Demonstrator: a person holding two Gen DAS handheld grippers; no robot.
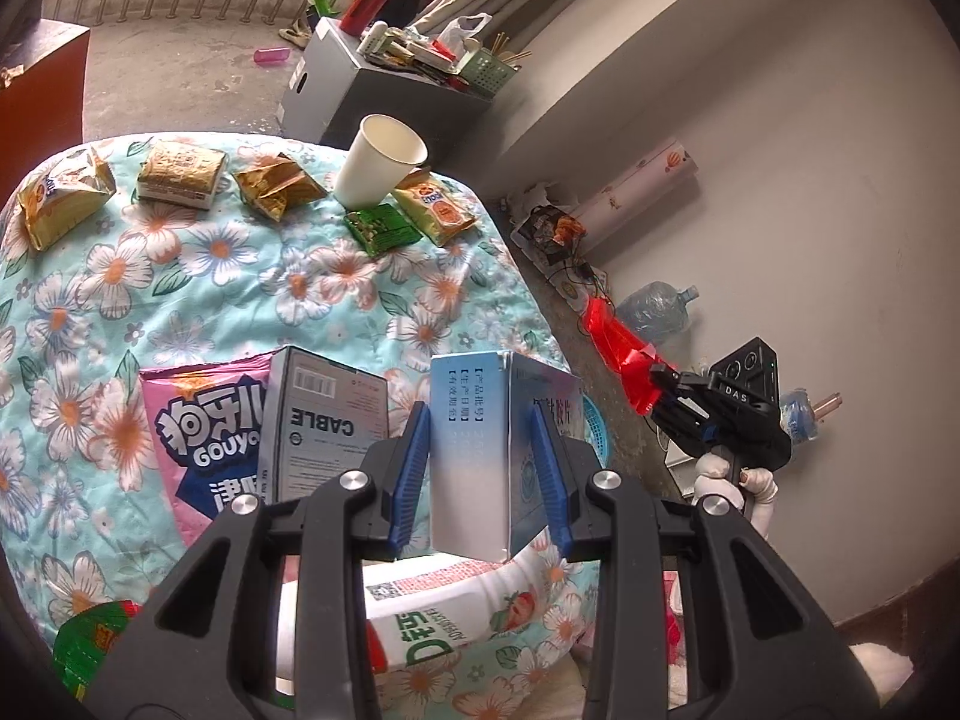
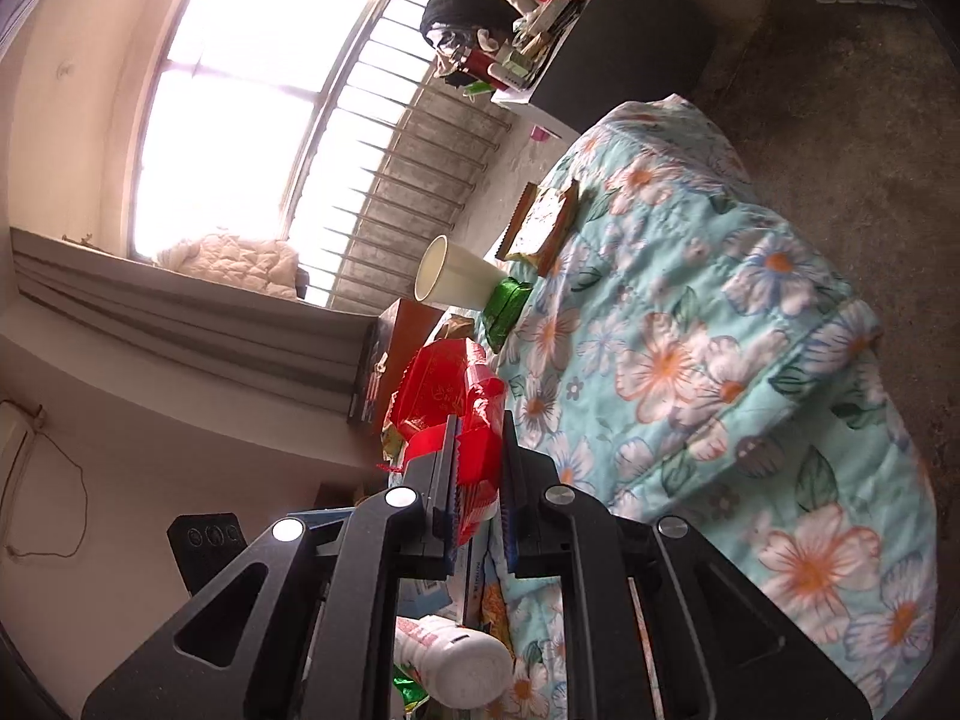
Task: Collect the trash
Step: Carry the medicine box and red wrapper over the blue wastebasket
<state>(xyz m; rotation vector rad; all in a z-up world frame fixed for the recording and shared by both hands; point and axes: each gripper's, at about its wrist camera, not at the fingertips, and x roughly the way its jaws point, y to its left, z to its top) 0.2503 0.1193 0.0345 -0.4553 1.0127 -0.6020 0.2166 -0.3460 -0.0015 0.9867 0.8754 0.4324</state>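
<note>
Between the blue pads of the left tool, closest to the lens, a pale blue carton stands upright and clamped, lifted clear of the flowered quilt. Just under it lie a white bottle on its side, a grey box marked CABLE and a pink snack bag. The right tool is clenched on a red wrapper, which sticks out limp beyond its pads; seen from the left wrist, that tool hangs out past the quilt's right edge, over the floor.

Risks, as I judge them: the carton is pinched only across its narrow faces, so a quick swing could twist it loose. The thin wrapper could slide out of its shallow bite. No bin can be made out for certain; a blue basket rim peeps out behind the carton.

Farther off, a green packet, an orange sachet, a paper cup and three gold packets line the quilt's far edge. The cup stands near that edge and would tip at a brush. The quilt's middle lies open; off its right edge the floor is cluttered.
</note>
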